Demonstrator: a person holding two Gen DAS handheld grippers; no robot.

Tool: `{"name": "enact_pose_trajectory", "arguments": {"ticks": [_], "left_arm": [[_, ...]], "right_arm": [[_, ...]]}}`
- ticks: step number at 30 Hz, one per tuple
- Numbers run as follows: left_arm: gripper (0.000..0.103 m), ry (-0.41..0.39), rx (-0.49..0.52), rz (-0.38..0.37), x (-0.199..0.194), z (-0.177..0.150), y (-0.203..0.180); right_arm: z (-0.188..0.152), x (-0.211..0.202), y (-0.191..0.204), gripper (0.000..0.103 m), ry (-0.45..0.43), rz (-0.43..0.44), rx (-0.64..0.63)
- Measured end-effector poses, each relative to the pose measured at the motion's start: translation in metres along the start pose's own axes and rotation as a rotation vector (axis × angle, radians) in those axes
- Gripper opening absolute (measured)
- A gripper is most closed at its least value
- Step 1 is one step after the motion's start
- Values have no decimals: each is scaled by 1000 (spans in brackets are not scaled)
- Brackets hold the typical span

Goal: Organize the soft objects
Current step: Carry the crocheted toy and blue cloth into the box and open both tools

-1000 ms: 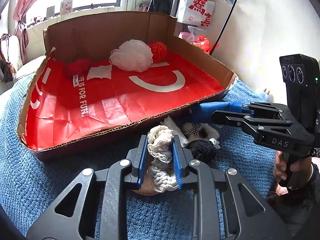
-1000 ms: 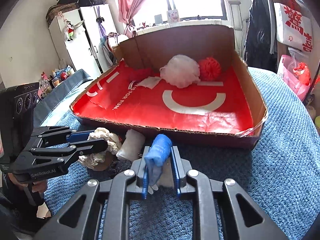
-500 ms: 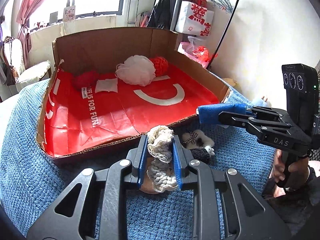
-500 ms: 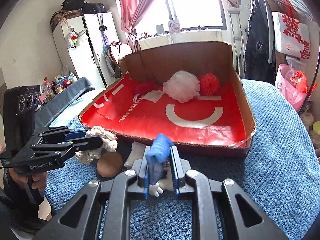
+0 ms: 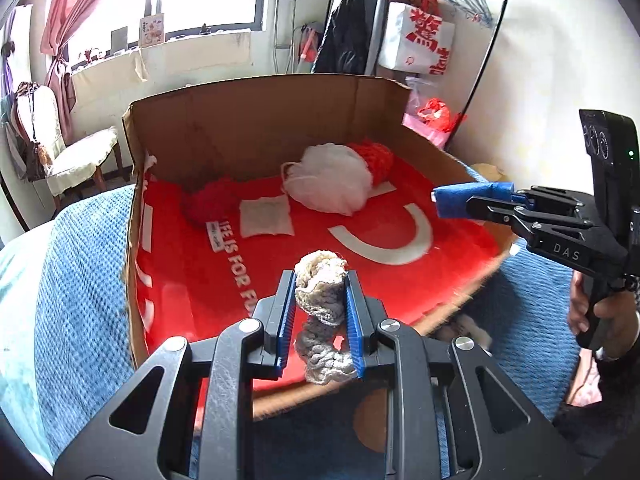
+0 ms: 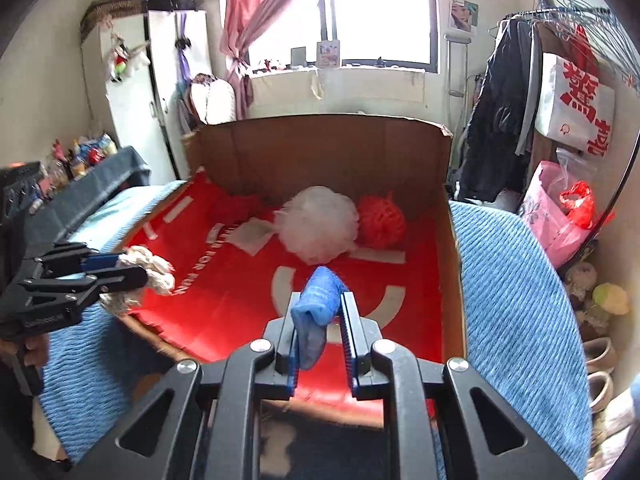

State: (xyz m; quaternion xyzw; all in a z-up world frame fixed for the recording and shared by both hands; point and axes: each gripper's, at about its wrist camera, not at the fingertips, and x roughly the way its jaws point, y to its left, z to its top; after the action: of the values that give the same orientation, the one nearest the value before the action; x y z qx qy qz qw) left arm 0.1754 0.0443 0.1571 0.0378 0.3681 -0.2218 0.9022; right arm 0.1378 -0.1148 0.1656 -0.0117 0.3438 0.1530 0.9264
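Since a moment ago both of my grippers have lifted off the blue blanket (image 5: 80,280) and come forward, so what I carry now hangs over the red floor of the cardboard box (image 5: 256,120) instead of in front of its near wall. My left gripper (image 5: 320,312) pinches a cream knitted rope (image 5: 322,312) between its blue pads; the rope bulges above the fingers and dangles below them, clear of the box floor. My right gripper (image 6: 320,320) is clamped on a folded blue cloth (image 6: 318,304), whose upper end sticks out past the fingertips while the lower end droops on the left side.

At the back of the box lie a white mesh puff (image 5: 328,184), a red knit ball (image 6: 382,218) touching its right side, a small white pad (image 5: 266,216) just left of the puff, and what looks like another red fuzzy bundle (image 5: 208,204) in the back left, though it blends into the red lining.
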Motion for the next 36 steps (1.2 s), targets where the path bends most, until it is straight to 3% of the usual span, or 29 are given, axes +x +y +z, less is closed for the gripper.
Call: {"name": "enact_pose_trajectory", "arguments": {"ticks": [7, 16, 28, 36], "left_arm": [[22, 98, -43, 43, 42, 20, 33], [22, 189, -64, 90, 76, 28, 52], [22, 226, -60, 103, 89, 27, 55], [22, 257, -64, 130, 99, 34, 58]], "right_arm": [[34, 55, -11, 19, 114, -99, -25], [49, 108, -32, 19, 256, -152, 0], [41, 121, -49, 20, 344, -115, 43], [42, 133, -43, 20, 369, -154, 28]]}}
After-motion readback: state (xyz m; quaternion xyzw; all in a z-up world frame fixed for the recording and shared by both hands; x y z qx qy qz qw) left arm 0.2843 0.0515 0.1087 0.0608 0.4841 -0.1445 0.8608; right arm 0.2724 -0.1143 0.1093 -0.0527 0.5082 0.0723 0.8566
